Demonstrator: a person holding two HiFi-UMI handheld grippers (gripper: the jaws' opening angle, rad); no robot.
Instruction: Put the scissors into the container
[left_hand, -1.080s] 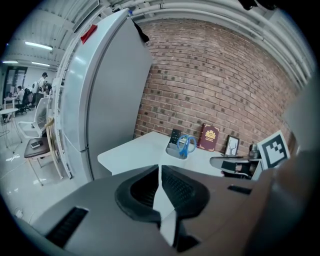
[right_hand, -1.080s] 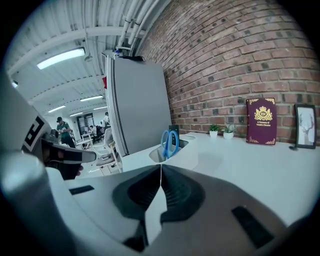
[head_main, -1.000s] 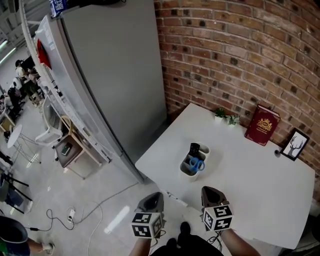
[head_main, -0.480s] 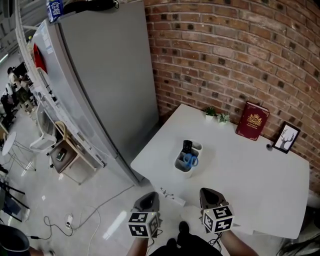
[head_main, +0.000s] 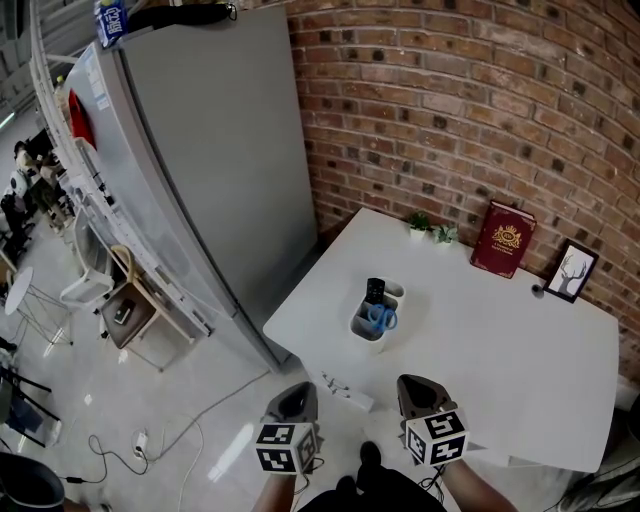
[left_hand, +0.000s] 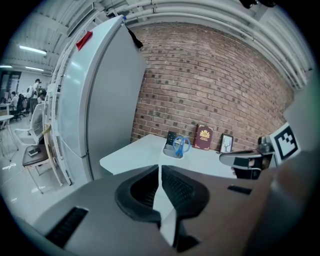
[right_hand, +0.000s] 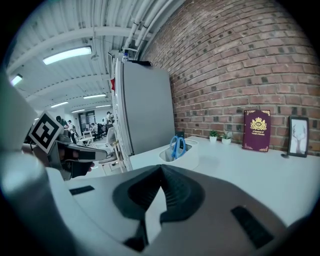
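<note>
The blue-handled scissors (head_main: 381, 318) stand handles-up in a white container (head_main: 362, 331) near the left side of the white table (head_main: 500, 350), beside a black object (head_main: 375, 291) in the same container. My left gripper (head_main: 293, 402) and right gripper (head_main: 416, 390) hang side by side below the table's near edge, well short of the container. Both are shut with nothing between the jaws. The left gripper view shows the scissors (left_hand: 181, 145) and container (left_hand: 171, 152) far ahead past the shut left gripper (left_hand: 160, 168). In the right gripper view the scissors (right_hand: 176, 145) stand beyond the shut right gripper (right_hand: 161, 168).
A red book (head_main: 503, 238), a small picture frame (head_main: 571, 272) and little potted plants (head_main: 432, 231) line the brick wall at the table's back. A tall grey cabinet (head_main: 220, 150) stands left of the table. A power strip (head_main: 345, 394) lies on the floor by the near edge.
The head view has shifted, so the table and container now sit a little further left and higher. Both grippers stay shut low in the view, barely moved.
</note>
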